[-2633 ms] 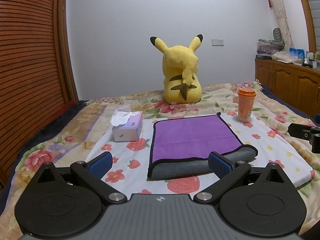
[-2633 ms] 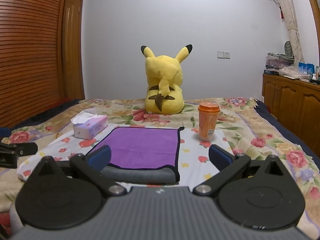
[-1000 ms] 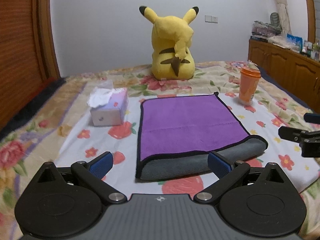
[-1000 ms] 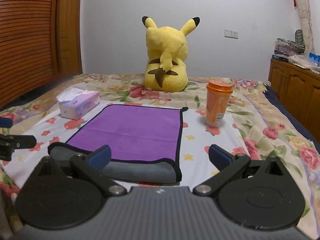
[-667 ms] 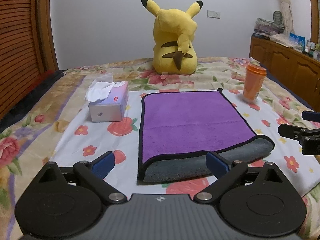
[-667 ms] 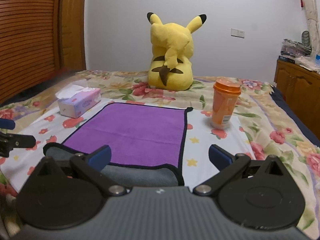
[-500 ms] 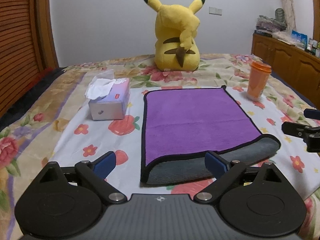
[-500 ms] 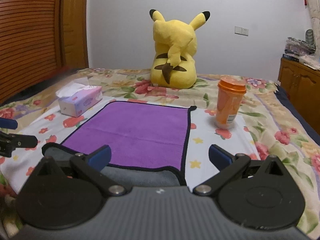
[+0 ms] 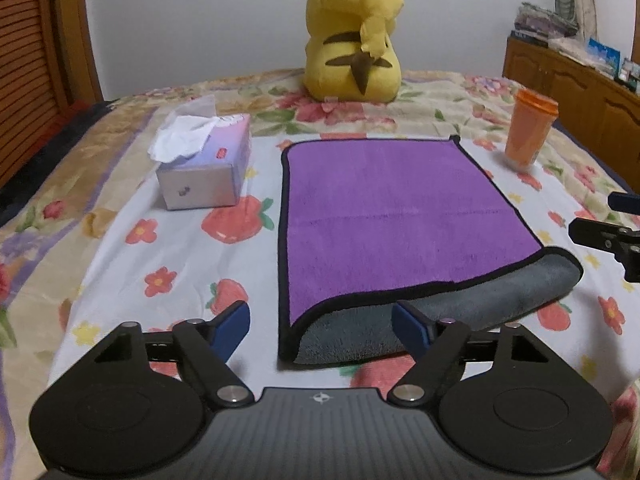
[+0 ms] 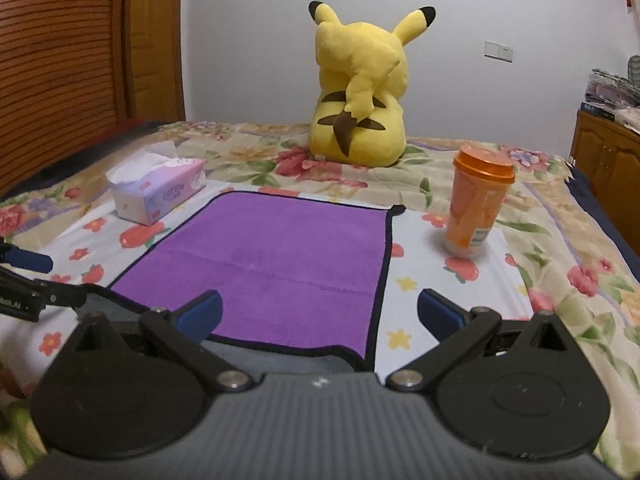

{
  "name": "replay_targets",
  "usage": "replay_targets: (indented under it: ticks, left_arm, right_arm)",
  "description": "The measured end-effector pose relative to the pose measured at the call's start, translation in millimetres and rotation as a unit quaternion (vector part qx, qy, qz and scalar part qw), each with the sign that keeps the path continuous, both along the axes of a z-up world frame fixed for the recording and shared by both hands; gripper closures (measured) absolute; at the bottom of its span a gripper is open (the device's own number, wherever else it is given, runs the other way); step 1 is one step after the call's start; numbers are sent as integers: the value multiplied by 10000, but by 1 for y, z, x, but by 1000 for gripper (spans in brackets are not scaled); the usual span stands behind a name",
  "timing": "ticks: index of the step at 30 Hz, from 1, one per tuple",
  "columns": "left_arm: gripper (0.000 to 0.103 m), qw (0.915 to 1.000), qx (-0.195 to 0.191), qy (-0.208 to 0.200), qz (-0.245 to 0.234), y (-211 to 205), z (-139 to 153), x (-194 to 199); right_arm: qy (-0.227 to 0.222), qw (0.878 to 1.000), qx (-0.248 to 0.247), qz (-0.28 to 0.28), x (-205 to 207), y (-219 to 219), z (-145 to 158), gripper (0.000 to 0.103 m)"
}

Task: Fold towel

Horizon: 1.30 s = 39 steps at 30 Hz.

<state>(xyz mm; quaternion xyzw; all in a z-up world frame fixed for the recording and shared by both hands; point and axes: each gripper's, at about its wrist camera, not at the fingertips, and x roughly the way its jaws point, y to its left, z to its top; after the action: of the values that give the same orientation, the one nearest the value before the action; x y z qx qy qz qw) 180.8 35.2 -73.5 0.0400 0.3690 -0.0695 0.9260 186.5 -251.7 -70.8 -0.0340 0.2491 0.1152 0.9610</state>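
Observation:
A purple towel (image 9: 400, 216) with black trim and a grey underside lies folded once on the white flowered sheet, its grey fold (image 9: 460, 312) towards me. It also shows in the right wrist view (image 10: 280, 260). My left gripper (image 9: 320, 320) is open and empty, just before the towel's near left corner. My right gripper (image 10: 318, 312) is open and empty, over the towel's near right corner. Each gripper shows at the edge of the other's view: the right one (image 9: 612, 232), the left one (image 10: 28, 276).
A tissue box (image 9: 204, 168) stands left of the towel, an orange lidded cup (image 9: 528, 132) at its far right. A yellow plush (image 9: 354, 36) sits behind it. A wooden cabinet (image 9: 580, 80) stands at the right and a slatted wooden door (image 10: 60, 60) at the left.
Both grippers have moved forward and lower towards the towel's near edge. The towel has not moved. Both grippers stay open.

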Motion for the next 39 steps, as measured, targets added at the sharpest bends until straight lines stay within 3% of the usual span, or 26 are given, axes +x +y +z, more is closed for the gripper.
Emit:
replay_targets:
  ticks: [18,19,21,25,34,39]
  left_arm:
    - [51,9992,-186,342,-116,17,-18,28]
    - [53,9991,-177,361,-137,16,-19,29]
    - [56,9988,-184,411,-175,16,-20,29]
    - [64,9984,-191,482,-220,15,-24,30]
    - [65,9975,-223,629,-221,15,-30,30]
    - [65,9973,-195,663,-232,14,-32,31]
  right_arm:
    - [938,9954,47,211,25,-8,-25,1]
    - [984,9949,55,226,26,-8,-26,2]
    - [1066,9940,79,242,28,-9,-28,14]
    - [1218,9921,128,253,33,-13,-32,14]
    - [1558,9862,445,340,43,-26,-39,20]
    - [1683,9834,532,427,46,-28,-41,29]
